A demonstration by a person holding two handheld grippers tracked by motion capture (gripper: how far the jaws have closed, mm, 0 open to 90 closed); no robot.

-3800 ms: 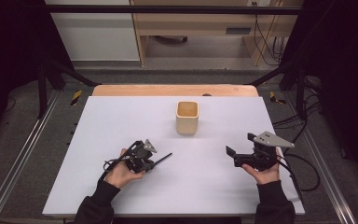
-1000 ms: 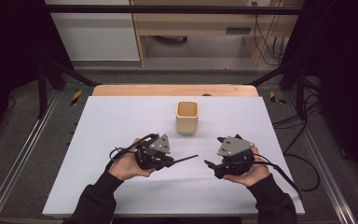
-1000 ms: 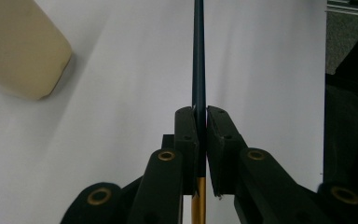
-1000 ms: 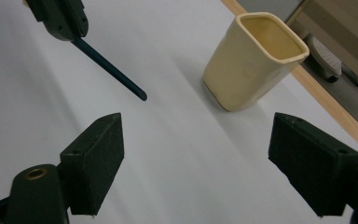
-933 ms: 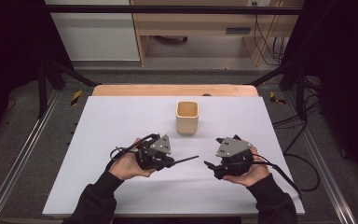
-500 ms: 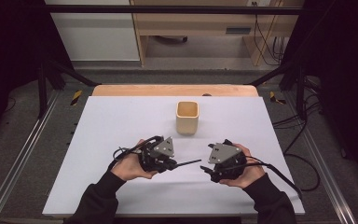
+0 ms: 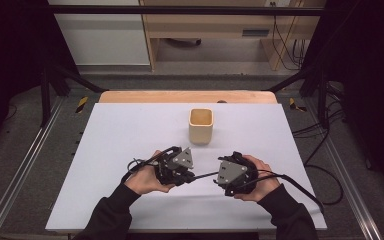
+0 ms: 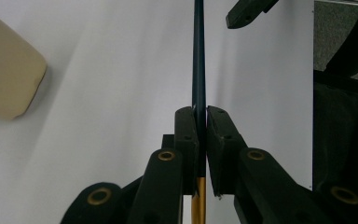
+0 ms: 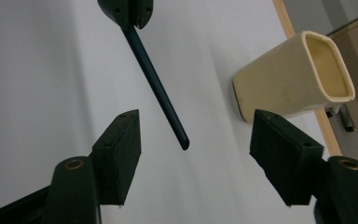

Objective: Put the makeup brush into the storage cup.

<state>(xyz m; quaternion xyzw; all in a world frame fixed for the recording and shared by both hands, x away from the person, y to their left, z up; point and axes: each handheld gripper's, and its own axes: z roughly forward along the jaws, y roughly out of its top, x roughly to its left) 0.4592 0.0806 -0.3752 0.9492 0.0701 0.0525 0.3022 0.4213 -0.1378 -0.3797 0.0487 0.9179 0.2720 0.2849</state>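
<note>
**White counter, dark room: a pen about to change hands**

White counter (image 7: 130, 130) under dark surroundings frames a handover at its near edge, with a wooden strip along the far side. The left gripper (image 7: 189, 176) is clamped hard on a slim dark blue pen with a gold end (image 8: 198, 56), jaws pressed flat against the barrel so that the shaft runs straight out past the fingertips and the gold part trails behind them. The right gripper (image 7: 219, 176) stands partly open with nothing in it; its jaws have just been closing, yet in the right gripper view the two black pads remain well clear of the pen (image 9: 156, 88), whose free tip hangs between them and slightly short of them. Since a second ago the two hands have drawn together at the middle of the near counter, so the pen now bridges the small gap between the grippers, held off the surface. That reads as the start of a transfer: the right gripper looks set to take the free end, and it would need to advance a little along the shaft before pinching, or it may catch only the very tip. Beyond both grippers, well apart from them toward the far side, stands the cream square-mouthed plastic cup (image 7: 201, 125), upright and apparently empty, a likely destination for the pen.
</note>
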